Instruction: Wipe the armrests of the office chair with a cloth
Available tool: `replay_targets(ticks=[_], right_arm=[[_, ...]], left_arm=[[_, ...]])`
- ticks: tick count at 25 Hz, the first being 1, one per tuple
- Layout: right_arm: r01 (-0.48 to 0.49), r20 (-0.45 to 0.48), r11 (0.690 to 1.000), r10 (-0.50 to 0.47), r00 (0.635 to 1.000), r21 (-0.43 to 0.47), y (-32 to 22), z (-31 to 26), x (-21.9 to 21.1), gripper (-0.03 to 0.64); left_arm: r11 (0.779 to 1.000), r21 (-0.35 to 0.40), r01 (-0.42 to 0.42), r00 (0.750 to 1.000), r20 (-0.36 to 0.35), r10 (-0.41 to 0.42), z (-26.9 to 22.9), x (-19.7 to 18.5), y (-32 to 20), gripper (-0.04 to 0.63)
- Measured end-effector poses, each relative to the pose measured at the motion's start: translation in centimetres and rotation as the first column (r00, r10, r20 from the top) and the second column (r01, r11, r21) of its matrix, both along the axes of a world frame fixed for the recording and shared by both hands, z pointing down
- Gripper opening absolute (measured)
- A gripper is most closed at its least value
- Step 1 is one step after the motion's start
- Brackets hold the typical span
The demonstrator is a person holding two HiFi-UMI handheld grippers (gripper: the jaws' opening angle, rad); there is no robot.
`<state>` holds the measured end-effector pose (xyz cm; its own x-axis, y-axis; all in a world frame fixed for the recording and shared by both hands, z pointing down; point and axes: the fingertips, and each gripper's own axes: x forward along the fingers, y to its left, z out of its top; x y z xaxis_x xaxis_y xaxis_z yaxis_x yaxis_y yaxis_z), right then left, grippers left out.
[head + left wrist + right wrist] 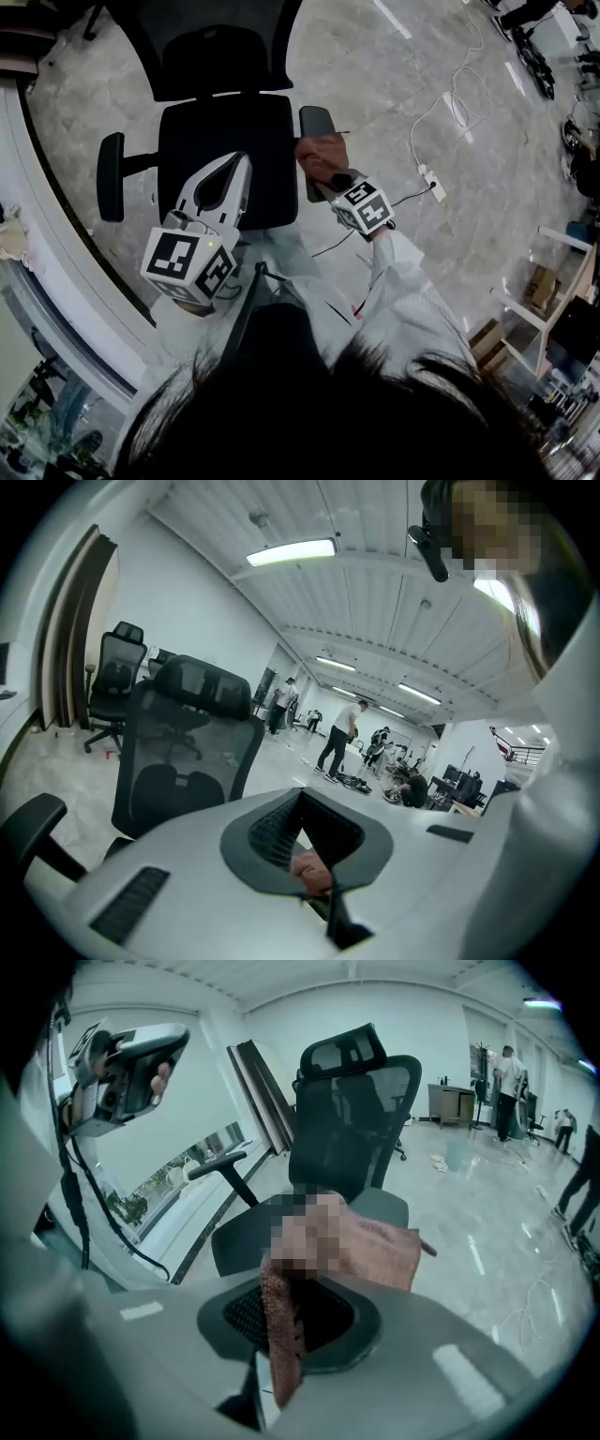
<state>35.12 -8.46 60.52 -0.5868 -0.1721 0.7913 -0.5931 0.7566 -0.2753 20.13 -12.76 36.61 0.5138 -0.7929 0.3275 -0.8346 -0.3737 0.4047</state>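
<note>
A black office chair (pixel 225 141) stands in front of me, with one armrest (pixel 111 176) at the left and the other armrest (pixel 316 120) at the right. A reddish-brown cloth (pixel 322 157) lies on the right armrest. My right gripper (pixel 330 176) is shut on the cloth (pixel 361 1246), which drapes from its jaws. My left gripper (pixel 241 165) hovers over the seat with its jaws together and nothing in them. In the left gripper view the chair's mesh back (pixel 183 752) stands at the left. In the right gripper view the chair (pixel 352 1119) is straight ahead.
A white power strip (pixel 433 183) and its cables lie on the floor to the right of the chair. A curved window ledge (pixel 56 253) runs along the left. Boxes and white shelving (pixel 539 291) stand at the right. Several people (pixel 342 738) are far back in the hall.
</note>
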Motion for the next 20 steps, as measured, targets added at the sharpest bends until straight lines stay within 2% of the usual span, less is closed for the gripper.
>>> replay_targets(ticks=[6, 9, 12, 16, 20], right_arm=[[0.005, -0.032, 1.000, -0.006, 0.999, -0.004, -8.3, 1.7, -1.7, 0.046], [-0.040, -0.040, 0.999, 0.039, 0.998, -0.023, -11.8, 2.3, -2.3, 0.046], [-0.095, -0.073, 0.995, 0.093, 0.993, -0.016, -14.2, 2.7, -2.4, 0.046], [-0.114, -0.073, 0.993, 0.110, 0.991, -0.042, -14.2, 2.7, -3.5, 0.046], [-0.036, -0.066, 0.998, 0.033, 0.997, -0.049, -10.7, 2.0, -4.3, 0.046]], left_arm=[[0.992, -0.030, 0.125, 0.992, 0.022, -0.124, 1.3, -5.0, 0.6, 0.003], [0.983, -0.035, 0.183, 0.983, 0.027, -0.182, 1.4, -6.9, 1.0, 0.003], [0.978, -0.034, 0.205, 0.979, 0.026, -0.204, 1.3, -8.2, 1.3, 0.003], [0.976, -0.030, 0.217, 0.976, 0.026, -0.216, 1.1, -9.0, 1.8, 0.003], [0.981, -0.019, 0.193, 0.981, 0.024, -0.193, 0.7, -8.6, 1.7, 0.003]])
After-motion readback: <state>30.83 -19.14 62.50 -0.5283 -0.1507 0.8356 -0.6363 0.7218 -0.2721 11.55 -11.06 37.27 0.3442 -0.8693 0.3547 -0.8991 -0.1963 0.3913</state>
